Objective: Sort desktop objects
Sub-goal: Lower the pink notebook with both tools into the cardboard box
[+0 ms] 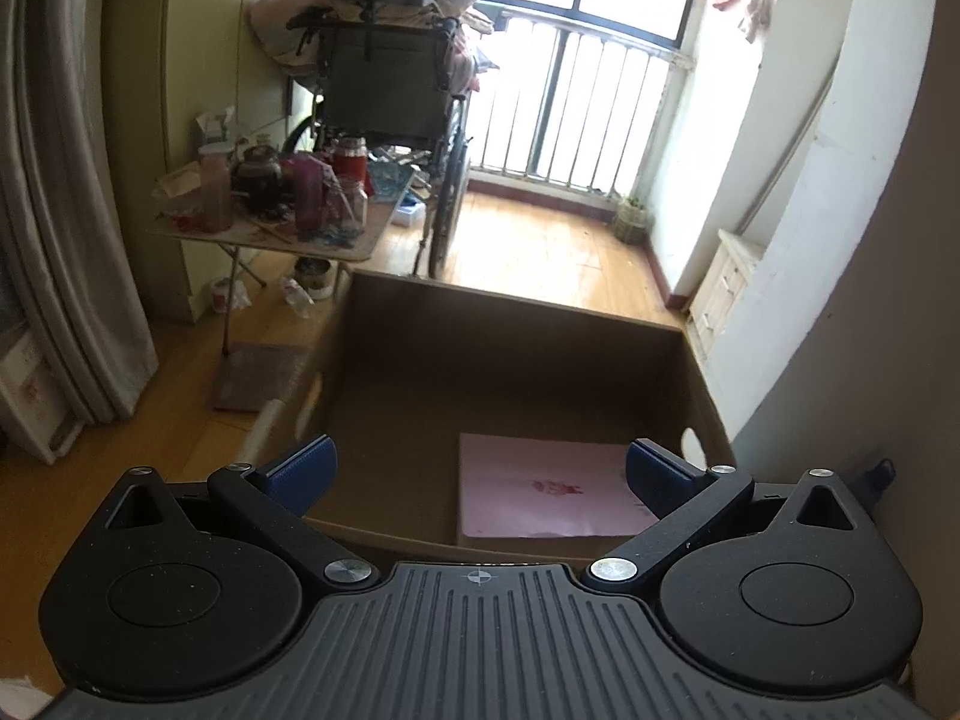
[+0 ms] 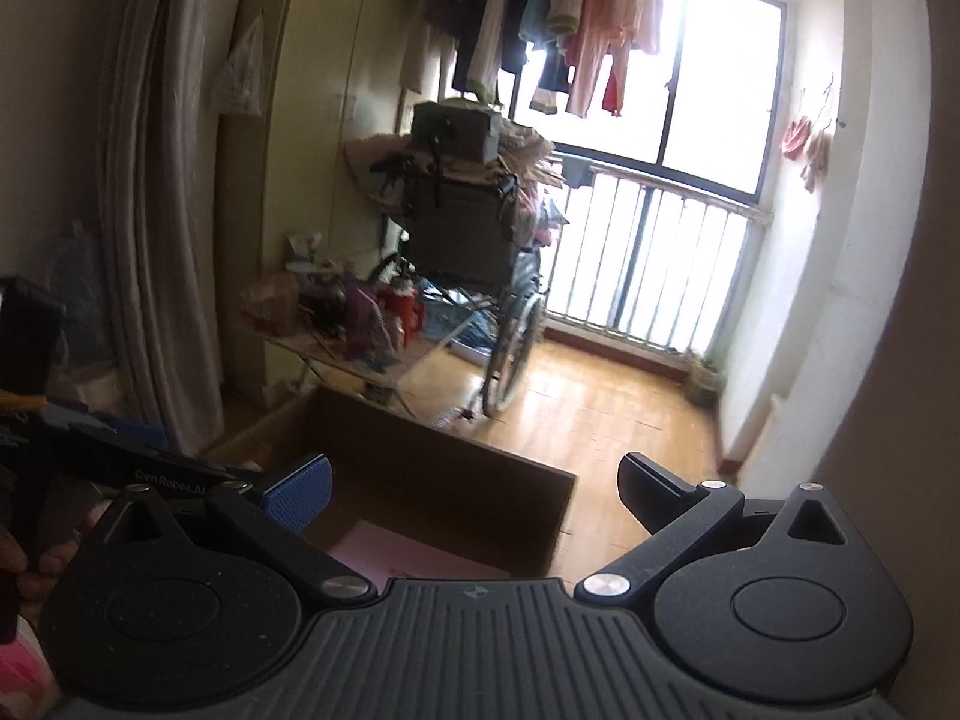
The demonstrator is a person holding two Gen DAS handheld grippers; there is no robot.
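Observation:
An open brown cardboard box (image 1: 510, 324) stands on the floor below me. A pink flat sheet or booklet (image 1: 552, 492) lies in its near right corner. My left gripper (image 1: 480, 474) is open and empty, held above the box's near edge. My right gripper (image 2: 474, 486) is open and empty, also above the box (image 2: 432, 456); a bit of the pink sheet (image 2: 384, 552) shows under it. The other gripper's black body (image 2: 90, 462) and a hand show at the left of the right wrist view.
A folding table (image 1: 264, 228) crowded with jars and bottles stands at the back left. A loaded wheelchair (image 1: 384, 96) is behind it by the barred window (image 1: 588, 108). A grey wall (image 1: 870, 360) is at the right, curtains (image 1: 66, 210) at the left. Wooden floor surrounds the box.

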